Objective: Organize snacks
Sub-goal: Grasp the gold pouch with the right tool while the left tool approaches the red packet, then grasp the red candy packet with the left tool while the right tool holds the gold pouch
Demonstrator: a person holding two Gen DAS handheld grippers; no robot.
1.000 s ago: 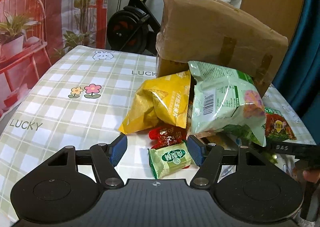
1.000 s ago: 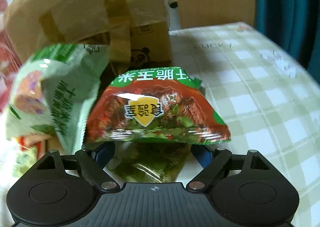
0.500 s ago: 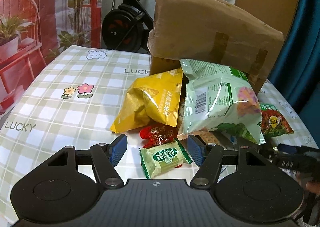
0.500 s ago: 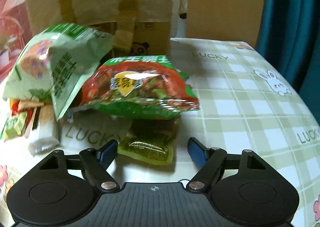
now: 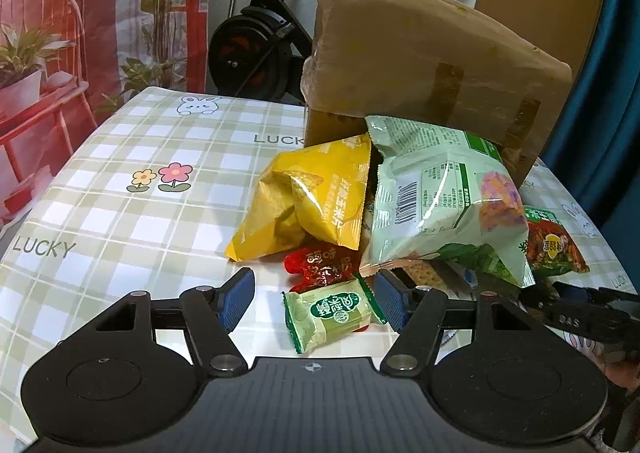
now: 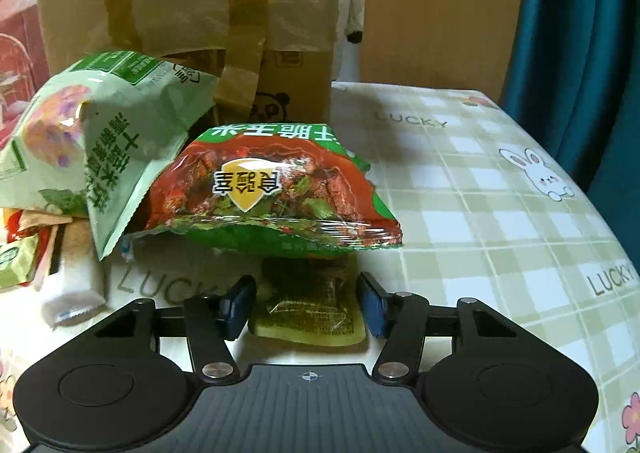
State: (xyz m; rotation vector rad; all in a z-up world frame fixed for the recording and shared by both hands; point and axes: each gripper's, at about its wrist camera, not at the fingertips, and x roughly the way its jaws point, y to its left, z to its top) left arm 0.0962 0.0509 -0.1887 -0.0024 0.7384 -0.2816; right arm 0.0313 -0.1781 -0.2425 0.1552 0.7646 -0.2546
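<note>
A heap of snacks lies on the checked tablecloth in front of a cardboard box. My left gripper is open, its fingers either side of a small green packet. Behind that lie a red candy packet, a yellow chip bag and a pale green bag. My right gripper is open, straddling a small olive-green packet that lies under the edge of a red-and-green bag. The pale green bag shows at left.
The box stands open-fronted behind the snacks. The tablecloth extends left; its right side runs to a blue curtain. An exercise bike and red chair stand beyond the table. A white wrapped bar lies left of my right gripper.
My right gripper has moved forward and now brackets the olive-green packet more closely. My left gripper has shifted slightly, with the small green packet still between its open fingers.
</note>
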